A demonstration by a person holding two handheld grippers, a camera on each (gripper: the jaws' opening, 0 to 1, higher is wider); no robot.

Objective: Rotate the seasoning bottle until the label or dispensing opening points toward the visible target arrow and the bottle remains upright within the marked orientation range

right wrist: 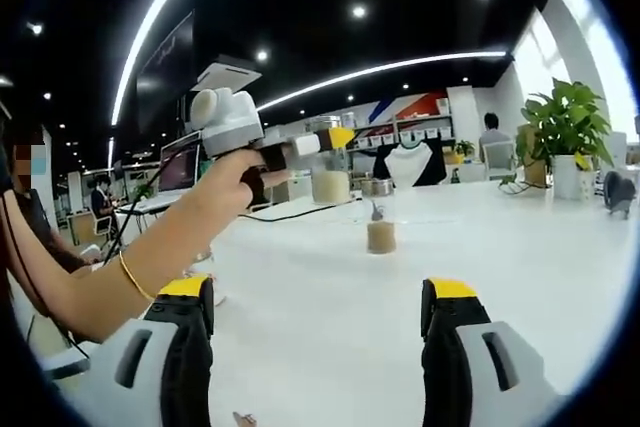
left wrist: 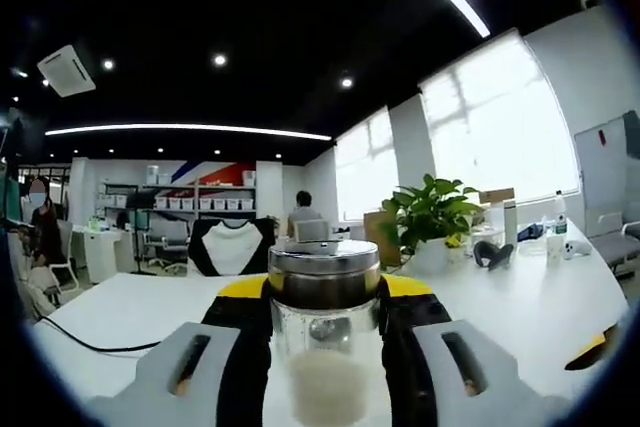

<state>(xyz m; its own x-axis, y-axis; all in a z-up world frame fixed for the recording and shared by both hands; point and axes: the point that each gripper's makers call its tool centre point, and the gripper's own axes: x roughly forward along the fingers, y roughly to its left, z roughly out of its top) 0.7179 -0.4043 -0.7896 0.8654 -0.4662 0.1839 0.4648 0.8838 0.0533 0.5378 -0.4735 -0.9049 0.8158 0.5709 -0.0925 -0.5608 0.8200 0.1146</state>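
The left gripper clamps a seasoning bottle upright between its jaws, lifted above the white table. The right gripper hangs open nearby, a second jar standing ahead of it.

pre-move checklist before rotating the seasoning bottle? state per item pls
1. Grasp: left hand-held gripper shut on the seasoning bottle, jaws on both sides of the glass body: ok.
2. Bottle upright: steel cap on top and level, white granules settled at the bottom: ok.
3. Bottle lifted off the white table, as seen in the right gripper view: ok.
4. Target arrow and orientation marks: none to be seen on the table: cannot tell.
5. Label or dispensing opening direction: cannot tell.
6. Right hand-held gripper open and holding nothing, low over the table; a second small jar stands ahead of it: ok.
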